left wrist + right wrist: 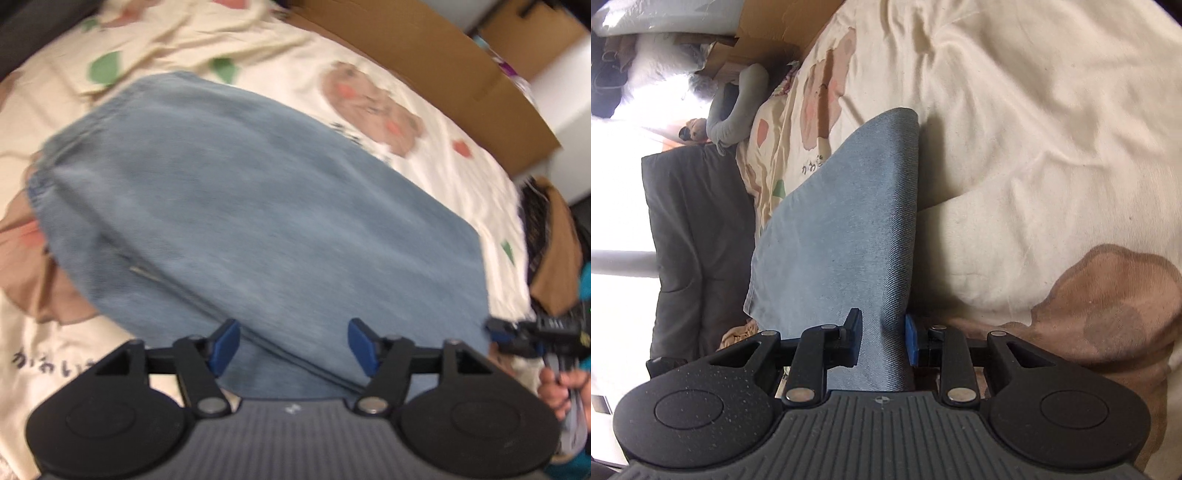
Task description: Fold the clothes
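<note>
A light blue denim garment [251,206] lies folded on a cream bedsheet with bear prints [436,173]. My left gripper [293,345] is open, its blue pads [225,341] wide apart just above the garment's near edge. My right gripper [882,341] has its pads against both sides of a fold of the same denim [857,229], which runs between its jaws. In the left wrist view the right gripper [524,334] shows at the garment's right corner, held by a hand.
A cardboard box wall [443,62] borders the bed's far side. A pile of brown and dark clothes [554,254] lies at the bed's right edge. A dark grey cushion [698,236] and a grey sleeve [738,107] lie beside the bed.
</note>
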